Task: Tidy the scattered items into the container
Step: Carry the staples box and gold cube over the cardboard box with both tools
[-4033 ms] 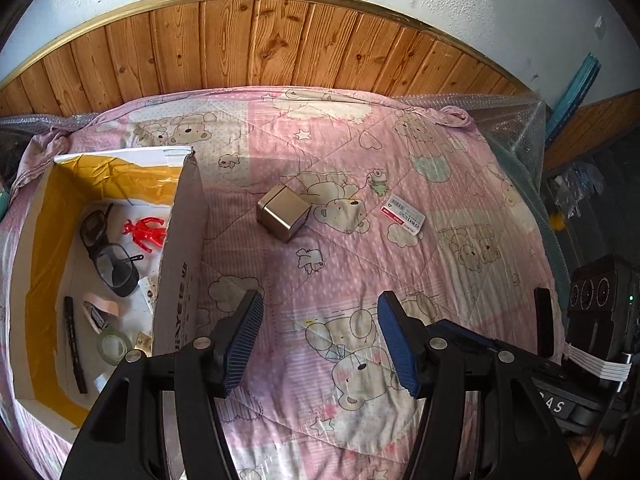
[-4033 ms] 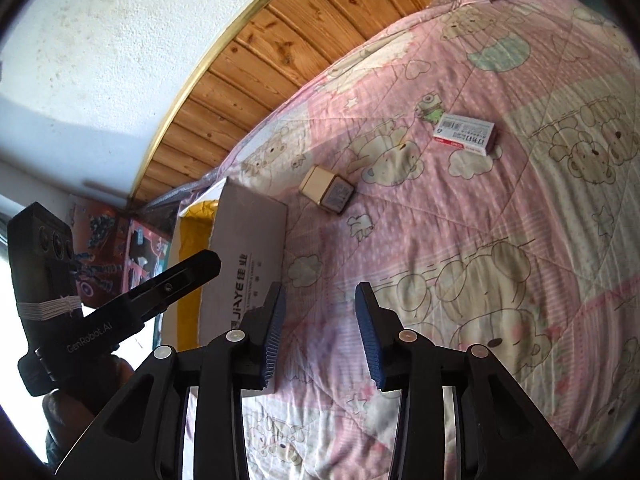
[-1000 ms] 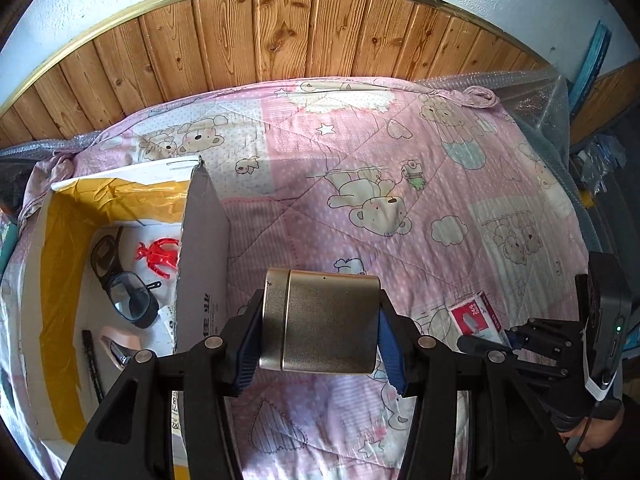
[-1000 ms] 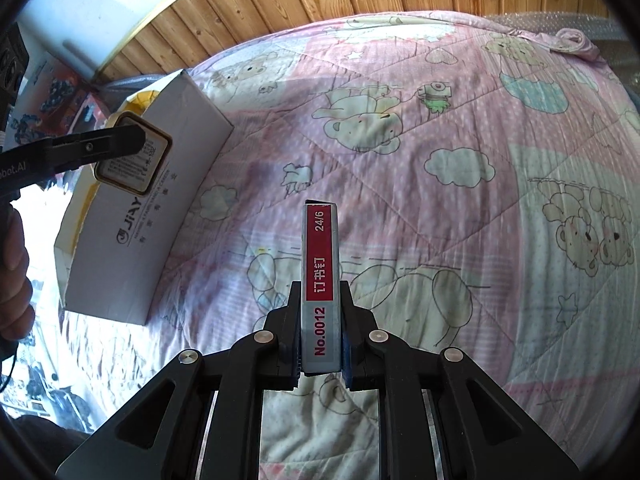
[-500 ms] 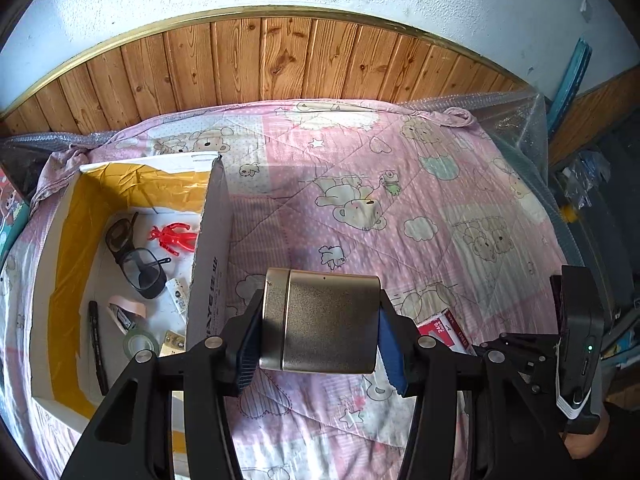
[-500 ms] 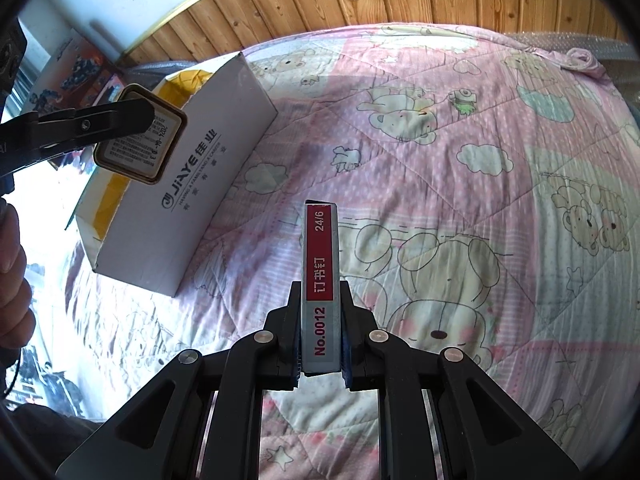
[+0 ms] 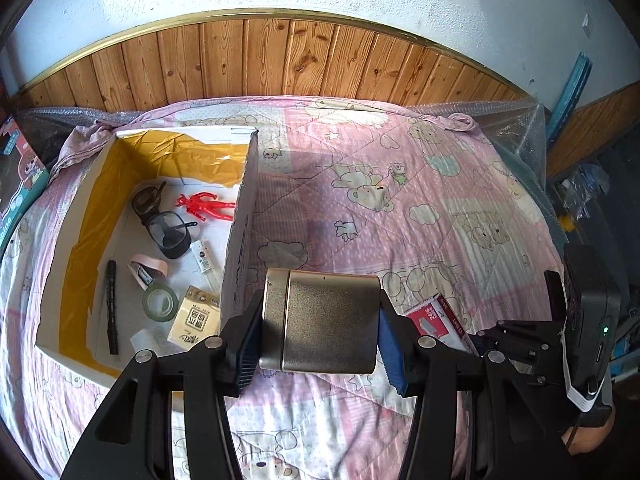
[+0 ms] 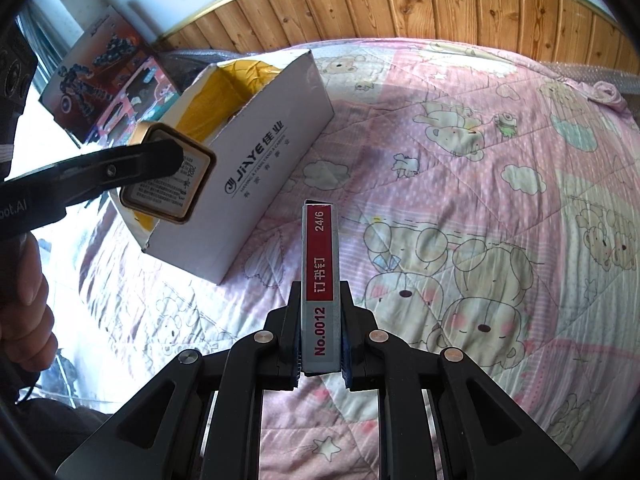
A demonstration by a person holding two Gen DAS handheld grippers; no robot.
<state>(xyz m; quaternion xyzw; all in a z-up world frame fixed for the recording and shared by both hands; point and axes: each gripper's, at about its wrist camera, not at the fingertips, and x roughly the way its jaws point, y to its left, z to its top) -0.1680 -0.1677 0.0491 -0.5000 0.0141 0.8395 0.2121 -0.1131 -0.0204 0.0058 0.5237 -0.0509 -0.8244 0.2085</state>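
1. The pink bear-print quilt [image 7: 400, 200] fills the middle of both views, with wood panelling across the top; no loose items show on it.
2. The white cardboard box [image 7: 240, 216], lined with yellow tape, lies at the left of the left wrist view and at the upper left of the right wrist view. It already holds goggles [image 7: 168, 232], a red figure [image 7: 204, 206], a black pen [image 7: 112, 300], a tape roll [image 7: 160, 302] and small packets.
3. The left gripper [image 7: 320, 324] is clamped on a gold metallic case [image 7: 328, 320], low in the centre of its frame, raised just beside the box's near wall.
4. The right gripper [image 8: 320, 350] pinches a narrow red-and-white staple box [image 8: 320, 280] on edge, bottom centre of its view, above the quilt and to the right of the container.
5. Judged step: carrying both last items to the container.
6. The next move calls for bringing each gripper over the open top, clear of the wall, then spreading the fingers to drop the load onto a bare patch of the floor.
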